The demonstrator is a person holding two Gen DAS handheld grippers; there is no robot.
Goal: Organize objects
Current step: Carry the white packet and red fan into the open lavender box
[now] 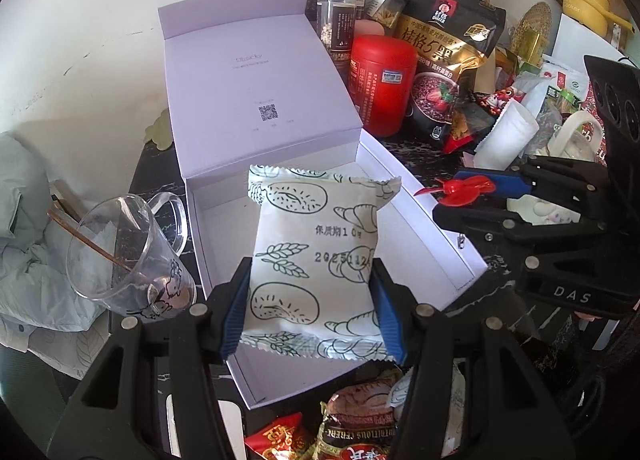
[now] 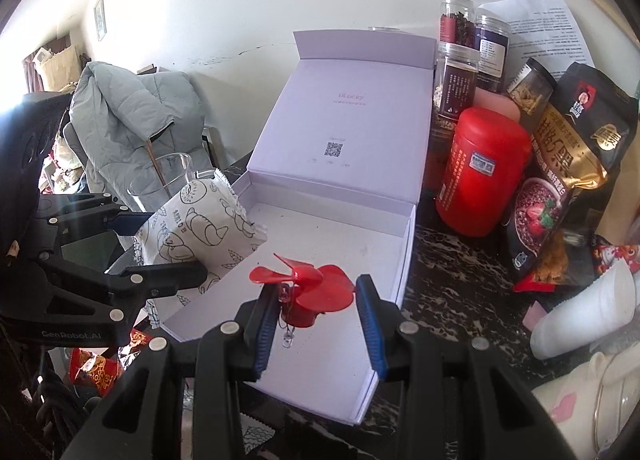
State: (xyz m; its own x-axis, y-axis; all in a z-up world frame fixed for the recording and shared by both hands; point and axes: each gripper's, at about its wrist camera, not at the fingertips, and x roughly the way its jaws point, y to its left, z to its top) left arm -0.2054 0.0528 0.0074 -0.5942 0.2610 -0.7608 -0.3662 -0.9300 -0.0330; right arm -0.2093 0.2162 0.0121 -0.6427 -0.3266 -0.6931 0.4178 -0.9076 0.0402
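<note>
Left wrist view: left gripper (image 1: 308,308) pinches a snack packet (image 1: 316,256) above the open box (image 1: 420,219), while the right gripper (image 2: 318,324) clamps a red propeller toy (image 2: 308,288).

The left tongs (image 1: 310,300) are pointed steeply downward, and a white snack packet (image 1: 316,260) is clamped flat between the blue pads (image 1: 236,308). The right tongs (image 2: 316,316) are angled down likewise, and a small red propeller toy (image 2: 308,292) is pinched between the jaws. Both tongs are held side by side, close together.

A home: food-cluttered table (image 2: 460,260), jacket (image 2: 132,115) draped on chair.
</note>
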